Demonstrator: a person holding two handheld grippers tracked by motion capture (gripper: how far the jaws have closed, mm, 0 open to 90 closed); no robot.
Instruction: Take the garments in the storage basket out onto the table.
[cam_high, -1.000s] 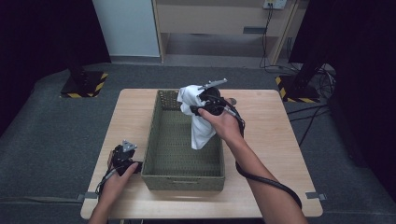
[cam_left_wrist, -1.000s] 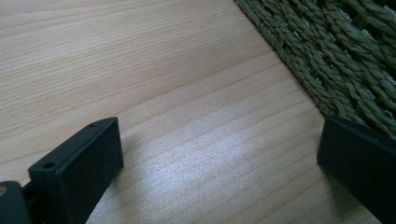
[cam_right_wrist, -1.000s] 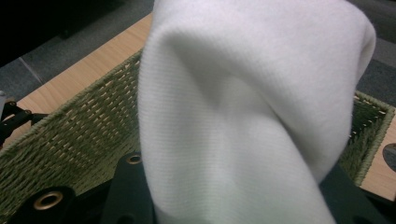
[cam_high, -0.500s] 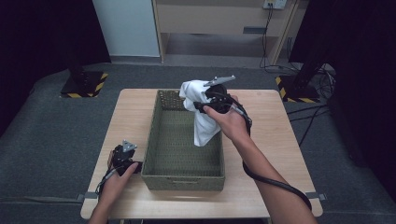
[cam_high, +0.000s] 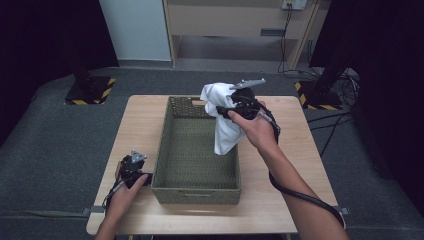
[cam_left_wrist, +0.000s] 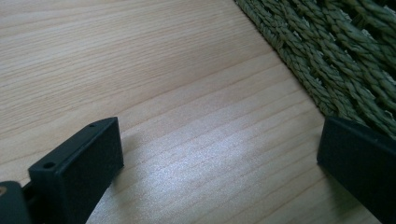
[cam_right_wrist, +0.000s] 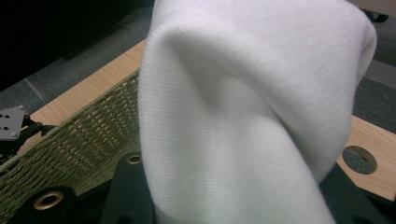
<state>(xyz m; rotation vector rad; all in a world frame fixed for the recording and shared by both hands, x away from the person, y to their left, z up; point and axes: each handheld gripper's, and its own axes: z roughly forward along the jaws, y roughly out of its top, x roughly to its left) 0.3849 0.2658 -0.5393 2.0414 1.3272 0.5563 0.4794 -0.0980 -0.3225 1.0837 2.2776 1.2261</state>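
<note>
A white cloth (cam_high: 225, 125) hangs from my right gripper (cam_high: 227, 111), which is shut on its bunched top above the far right part of the woven green basket (cam_high: 195, 187). The cloth's loose end dangles inside the basket near its right wall. Seen from the right gripper view, the cloth (cam_right_wrist: 243, 116) covers the jaws, with the basket rim (cam_right_wrist: 79, 144) behind it. My left gripper (cam_high: 132, 167) rests on the wooden table (cam_high: 290, 200) by the basket's near left corner. Its jaws (cam_left_wrist: 219, 154) stand open over bare wood, and the basket wall (cam_left_wrist: 336, 60) lies just to their right.
Black stands with striped bases (cam_high: 90, 90) (cam_high: 320, 95) sit on the floor beyond the table's far corners, and cables (cam_high: 345, 120) trail at the right. A round hole (cam_right_wrist: 359, 159) is set in the tabletop past the cloth. Bare tabletop lies on both sides of the basket.
My right hand has lifted the cloth a little and carried it to the right over the basket. The left gripper has stayed where it was.
</note>
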